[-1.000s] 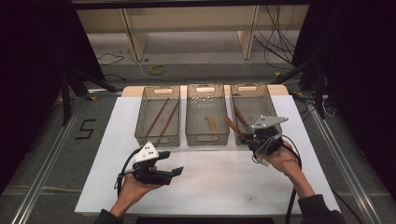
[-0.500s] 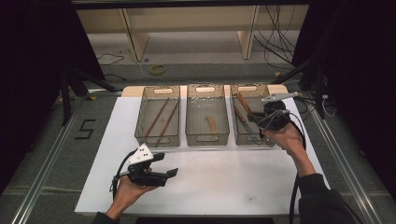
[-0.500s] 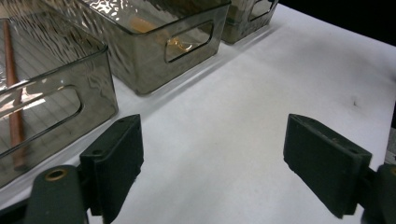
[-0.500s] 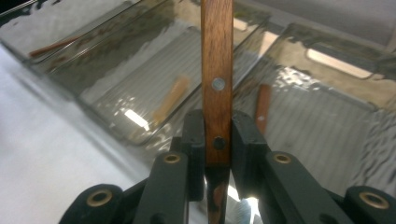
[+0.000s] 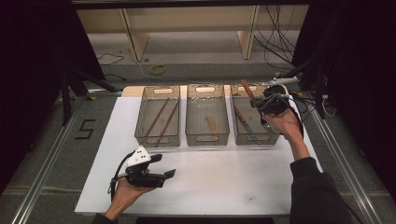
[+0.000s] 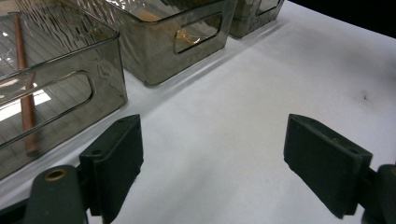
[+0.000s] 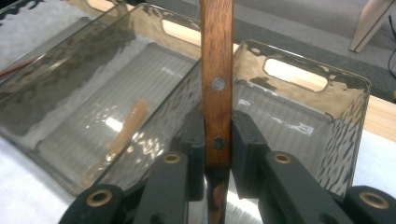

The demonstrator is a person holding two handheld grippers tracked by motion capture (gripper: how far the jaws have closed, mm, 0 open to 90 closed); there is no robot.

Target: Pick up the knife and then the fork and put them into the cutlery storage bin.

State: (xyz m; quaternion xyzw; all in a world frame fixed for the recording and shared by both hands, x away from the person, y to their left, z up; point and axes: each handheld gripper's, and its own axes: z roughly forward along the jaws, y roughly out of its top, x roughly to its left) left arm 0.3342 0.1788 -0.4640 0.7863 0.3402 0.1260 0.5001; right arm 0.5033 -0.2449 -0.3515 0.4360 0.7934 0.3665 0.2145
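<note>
The left gripper (image 6: 212,168) holds its two black jaws wide apart, empty, above the white table (image 6: 261,93). Three smoky clear bins stand ahead; the nearest bin (image 6: 74,74) holds a brown stick (image 6: 25,93).

White table (image 5: 224,186), three smoky clear bins (image 5: 207,138) side by side

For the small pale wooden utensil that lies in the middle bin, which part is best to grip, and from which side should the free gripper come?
Probably its straight handle near the middle, from straight above. The small pale wooden utensil lies flat along the floor of the middle smoky plastic bin, and the bin's walls block any approach from the side. The open left gripper should set its jaws across the handle.
</note>
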